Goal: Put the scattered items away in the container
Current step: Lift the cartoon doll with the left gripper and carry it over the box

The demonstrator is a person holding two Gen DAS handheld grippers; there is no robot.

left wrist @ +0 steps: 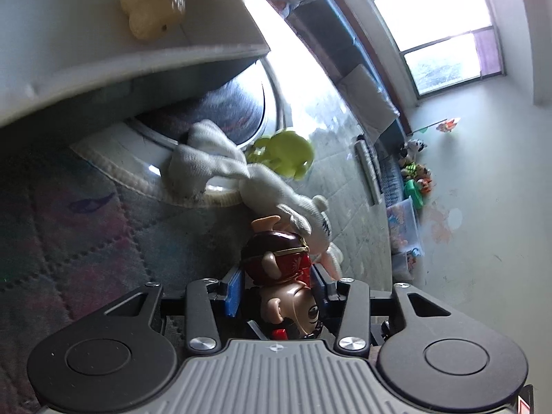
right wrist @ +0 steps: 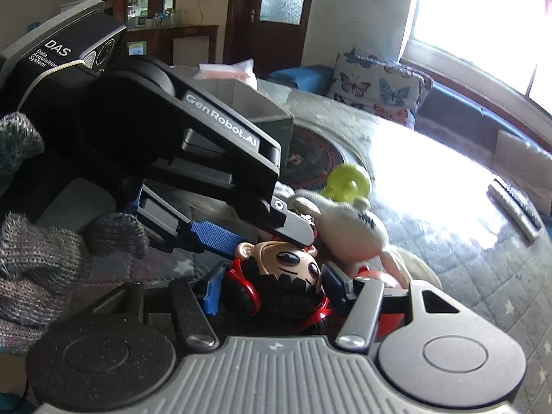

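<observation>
A big-headed cartoon doll (left wrist: 272,255) with a dark red cap lies on the quilted bed cover. My left gripper (left wrist: 277,272) has its blue pads tight against both sides of the doll. In the right wrist view the doll's face (right wrist: 286,262) shows black hair and red headphones, and my right gripper (right wrist: 274,276) is shut on that head. The left gripper (right wrist: 269,245) reaches in from the left over the doll's top. A white plush toy (left wrist: 241,169) (right wrist: 348,231) lies just beyond, touching the doll. The white container (left wrist: 103,62) (right wrist: 265,110) holds a yellow toy (left wrist: 148,7).
A green plastic toy (left wrist: 283,155) (right wrist: 348,181) lies behind the plush, at the rim of a round dark mat (right wrist: 310,162). A gloved hand (right wrist: 41,248) holds the left gripper. A remote control (right wrist: 514,210) lies far right, and a butterfly cushion (right wrist: 376,82) is at the back.
</observation>
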